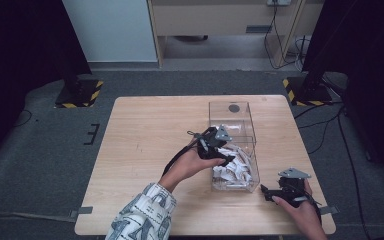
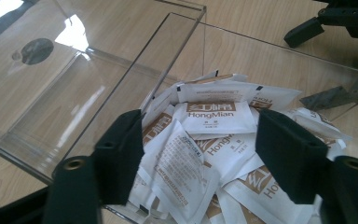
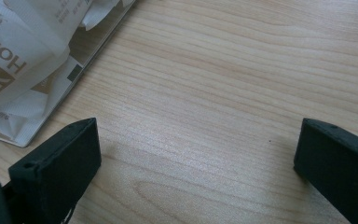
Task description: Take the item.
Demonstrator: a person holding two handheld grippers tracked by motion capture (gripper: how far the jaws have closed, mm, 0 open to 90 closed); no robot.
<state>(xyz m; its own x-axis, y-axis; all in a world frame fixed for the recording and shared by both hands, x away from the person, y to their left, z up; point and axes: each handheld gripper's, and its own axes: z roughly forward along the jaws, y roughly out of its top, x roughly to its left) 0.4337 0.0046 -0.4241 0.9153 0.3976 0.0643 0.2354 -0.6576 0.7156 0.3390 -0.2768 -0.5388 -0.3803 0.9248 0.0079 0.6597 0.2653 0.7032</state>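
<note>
White sachets (image 2: 214, 116) printed "HongMian" lie heaped in the clear box (image 1: 232, 117), directly beneath the left gripper (image 2: 200, 149), jaws wide; the right gripper (image 3: 196, 163) gapes over bare table (image 3: 223, 70).

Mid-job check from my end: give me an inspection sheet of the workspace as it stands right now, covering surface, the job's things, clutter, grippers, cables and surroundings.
Surface: wooden table, bare wood around the box.
Job's things: clear two-compartment box; near compartment piled with white and brown packets; far compartment holds none.
Clutter: nothing seen.
Grippers: left gripper open, jaws spread over the packets, nothing between them; right gripper open above bare table right of the box.
Cables: black cable trails from the left gripper; more cables on the floor at right.
Surroundings: grey floor, hazard-striped stand bases, pale cabinet behind.
</note>
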